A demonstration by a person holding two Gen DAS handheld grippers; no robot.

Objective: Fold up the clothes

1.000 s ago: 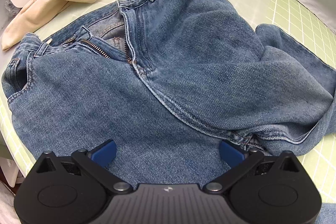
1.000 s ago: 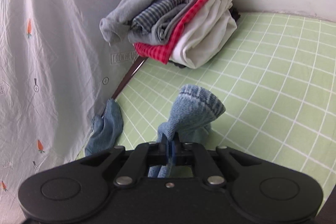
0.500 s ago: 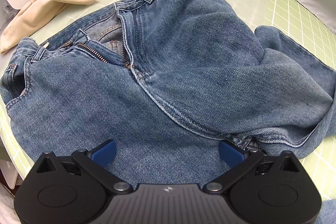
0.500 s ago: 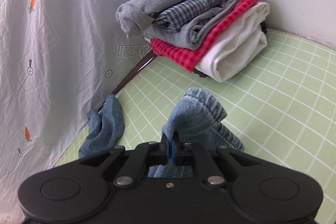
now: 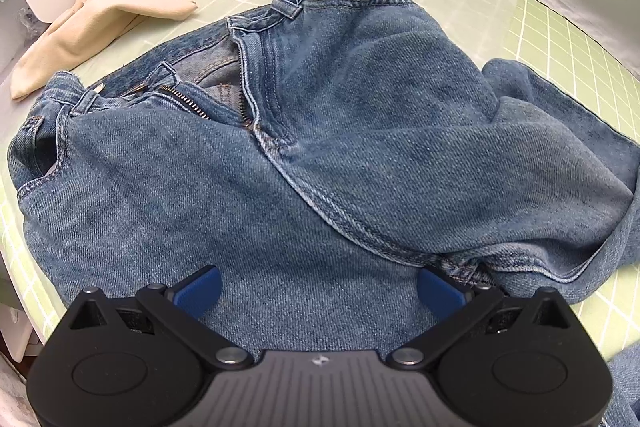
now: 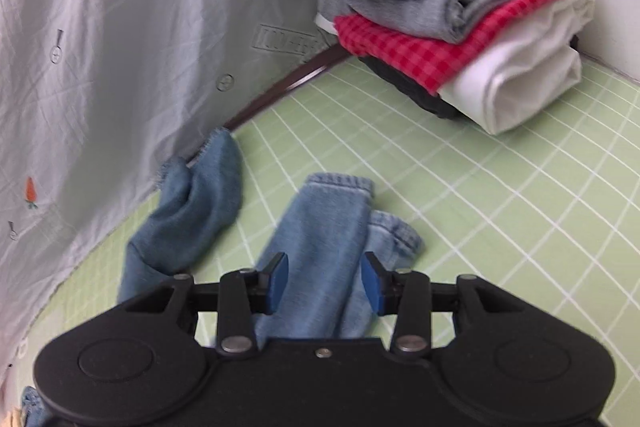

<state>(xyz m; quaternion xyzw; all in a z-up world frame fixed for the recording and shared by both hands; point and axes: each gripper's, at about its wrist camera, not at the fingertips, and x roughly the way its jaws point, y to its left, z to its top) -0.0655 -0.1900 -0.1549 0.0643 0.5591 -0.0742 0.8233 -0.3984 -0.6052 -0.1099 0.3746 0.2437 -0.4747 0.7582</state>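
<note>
Basically, my left gripper [image 5: 318, 287] hovered with jaws wide apart over the jeans [image 5: 320, 163], which lay crumpled on the green grid mat [image 5: 560, 39], fly unzipped, waistband at the far left, legs trailing off right. My right gripper [image 6: 323, 281] also had its jaws apart, holding nothing, just above the lighter leg cuff [image 6: 332, 223] lying flat on the mat; the other, darker leg end [image 6: 192, 215] sat to the left against the draped sheet [image 6: 100, 47]. Judging by that, the step in hand was straightening the legs before folding. To do it well, I'd say bring the two cuffs together so the legs lie one on the other, smooth the bunched seat and crotch seam under the left gripper, and pinch through both layers near a seam or the waistband, since denim is stiff and heavy and a shallow pinch may slip. A stack of folded clothes [image 6: 460, 15] stood at the far right corner, so the finished jeans likely go there. A beige garment [image 5: 108, 23] lay far left, apart from the jeans, not yet folded. Writing: the sheet had a boxed printed word near the stack, too blurred to read, plus small carrot prints [image 6: 31, 191]. No brand tag on the jeans was readable; a small logo mark on the left gripper body couldn't be made out.
</note>
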